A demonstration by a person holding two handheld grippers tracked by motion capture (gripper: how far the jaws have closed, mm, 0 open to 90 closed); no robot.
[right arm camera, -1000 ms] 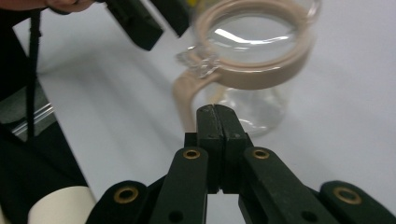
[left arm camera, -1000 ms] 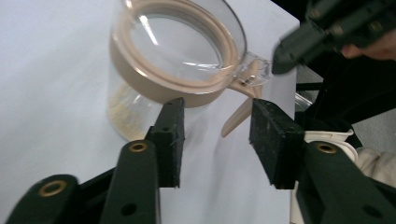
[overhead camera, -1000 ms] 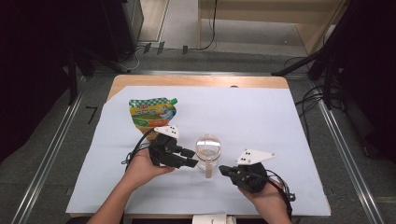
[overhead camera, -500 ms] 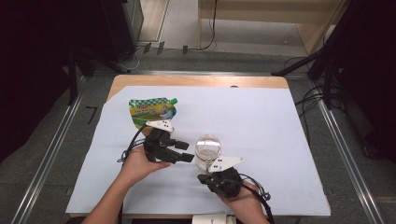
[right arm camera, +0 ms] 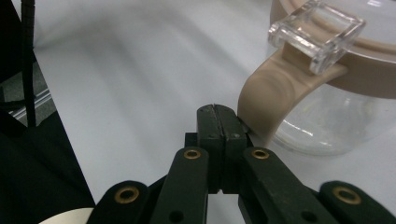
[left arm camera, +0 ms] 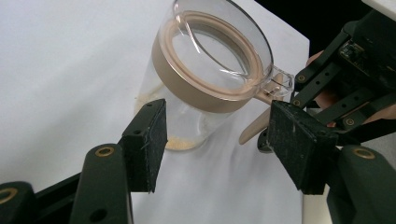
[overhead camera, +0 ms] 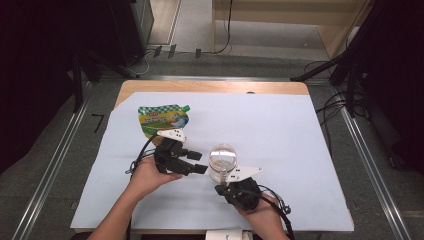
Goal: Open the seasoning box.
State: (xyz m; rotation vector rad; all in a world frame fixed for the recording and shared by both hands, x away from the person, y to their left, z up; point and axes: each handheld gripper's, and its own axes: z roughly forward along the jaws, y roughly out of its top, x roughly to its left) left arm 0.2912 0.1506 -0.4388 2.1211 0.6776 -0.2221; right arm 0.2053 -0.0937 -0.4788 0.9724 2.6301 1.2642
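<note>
The clear jug [overhead camera: 222, 161] stands on the white sheet [overhead camera: 280, 130], right of the green pouch [overhead camera: 162, 118]. The left gripper [left arm camera: 219, 144], jaws just opened, brackets its body without touching. The right gripper [right arm camera: 218, 122] is pinched shut beside the handle [right arm camera: 268, 100]; it should open before hooking the handle.

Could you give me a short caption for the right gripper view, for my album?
Shut tongs beside the beige handle of a clear jug on a white sheet.
</note>
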